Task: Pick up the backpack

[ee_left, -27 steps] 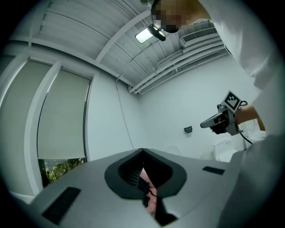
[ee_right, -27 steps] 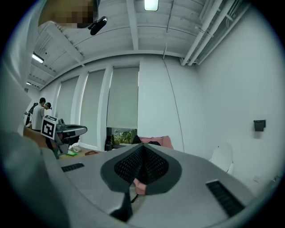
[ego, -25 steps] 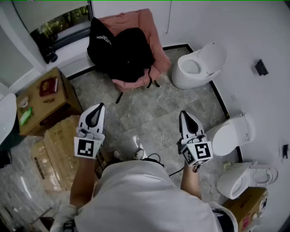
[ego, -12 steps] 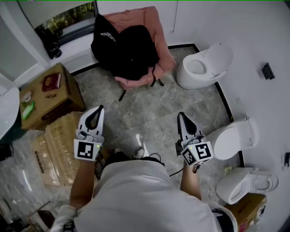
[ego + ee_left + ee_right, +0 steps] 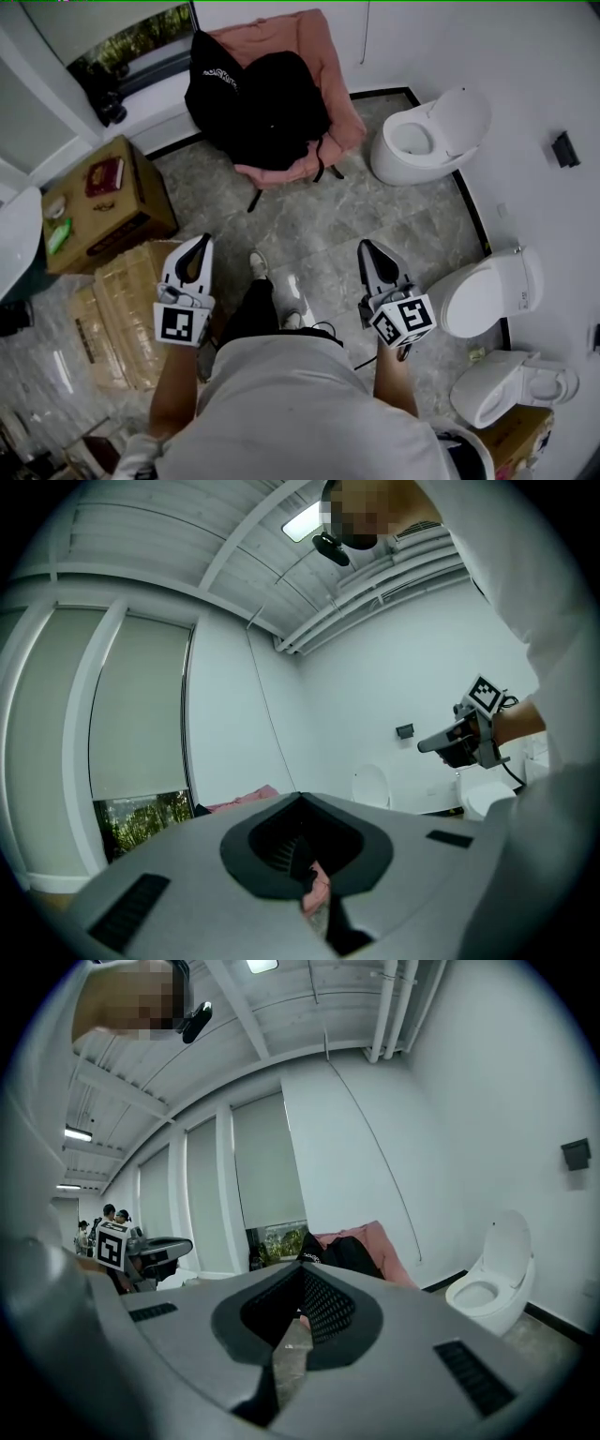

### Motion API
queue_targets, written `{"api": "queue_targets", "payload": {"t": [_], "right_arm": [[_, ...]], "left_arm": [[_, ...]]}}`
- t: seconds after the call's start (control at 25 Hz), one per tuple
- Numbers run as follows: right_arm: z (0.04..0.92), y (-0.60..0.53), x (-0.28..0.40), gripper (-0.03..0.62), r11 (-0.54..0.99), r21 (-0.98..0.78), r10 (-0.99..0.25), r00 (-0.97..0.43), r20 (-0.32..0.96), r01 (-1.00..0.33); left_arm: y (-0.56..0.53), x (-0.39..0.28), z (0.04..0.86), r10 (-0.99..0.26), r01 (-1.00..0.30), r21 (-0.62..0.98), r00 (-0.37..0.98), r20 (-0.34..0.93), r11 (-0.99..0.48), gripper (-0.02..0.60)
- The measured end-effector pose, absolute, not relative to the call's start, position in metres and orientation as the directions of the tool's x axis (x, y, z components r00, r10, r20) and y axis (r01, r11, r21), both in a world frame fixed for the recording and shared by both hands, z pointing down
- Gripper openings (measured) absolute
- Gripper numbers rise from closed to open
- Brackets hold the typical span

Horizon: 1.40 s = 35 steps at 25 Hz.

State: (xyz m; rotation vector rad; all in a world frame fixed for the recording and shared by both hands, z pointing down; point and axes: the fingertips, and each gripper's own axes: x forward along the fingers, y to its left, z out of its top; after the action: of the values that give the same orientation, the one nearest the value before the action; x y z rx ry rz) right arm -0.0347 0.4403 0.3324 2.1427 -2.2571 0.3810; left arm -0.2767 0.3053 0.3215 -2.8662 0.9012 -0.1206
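Left gripper (image 5: 200,246) and right gripper (image 5: 368,251): jaws together, empty, well apart from the backpack (image 5: 267,108).
It slumps on the pink chair (image 5: 323,56), long axis slanting upper-left to lower-right in the head view; top end unclear.

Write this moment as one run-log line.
backpack: on pink chair, not held | left gripper: shut, empty | right gripper: shut, empty

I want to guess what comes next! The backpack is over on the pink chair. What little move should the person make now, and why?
Probably step closer to the pink chair. The backpack lies on it, across the floor from the left gripper and right gripper, both with jaws shut and empty.
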Motion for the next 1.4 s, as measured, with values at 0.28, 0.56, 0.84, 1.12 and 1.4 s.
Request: {"api": "queue_targets", "payload": {"t": [0.28,0.56,0.84,1.12,1.4], "right_arm": [[0.340,0.375,0.013,0.018,0.011,-0.134,-0.975,-0.040,0.218,-0.991],[0.291,0.247,0.060,0.018,0.017,-0.074,-0.980,-0.031,0.195,-0.997],[0.288,0.158,0.075,0.019,-0.020,-0.060,-0.971,0.005,0.239,-0.998],[0.322,0.140,0.107,0.019,-0.057,-0.155,-0.951,0.007,0.309,-0.986],[0.325,0.079,0.140,0.019,0.084,-0.177,-0.951,-0.132,0.281,-0.981]], "left_arm": [[0.229,-0.219,0.343,-0.526,-0.523,-0.069,0.850,0.038,-0.850,0.015],[0.108,-0.149,0.309,-0.467,-0.467,-0.063,0.884,-0.015,-0.882,0.015],[0.020,-0.109,0.311,-0.402,-0.403,-0.043,0.915,-0.025,-0.914,0.015],[-0.007,-0.076,0.319,-0.390,-0.390,-0.017,0.921,0.003,-0.921,0.017],[-0.041,-0.059,0.313,-0.516,-0.516,-0.036,0.856,-0.006,-0.856,0.015]]}}
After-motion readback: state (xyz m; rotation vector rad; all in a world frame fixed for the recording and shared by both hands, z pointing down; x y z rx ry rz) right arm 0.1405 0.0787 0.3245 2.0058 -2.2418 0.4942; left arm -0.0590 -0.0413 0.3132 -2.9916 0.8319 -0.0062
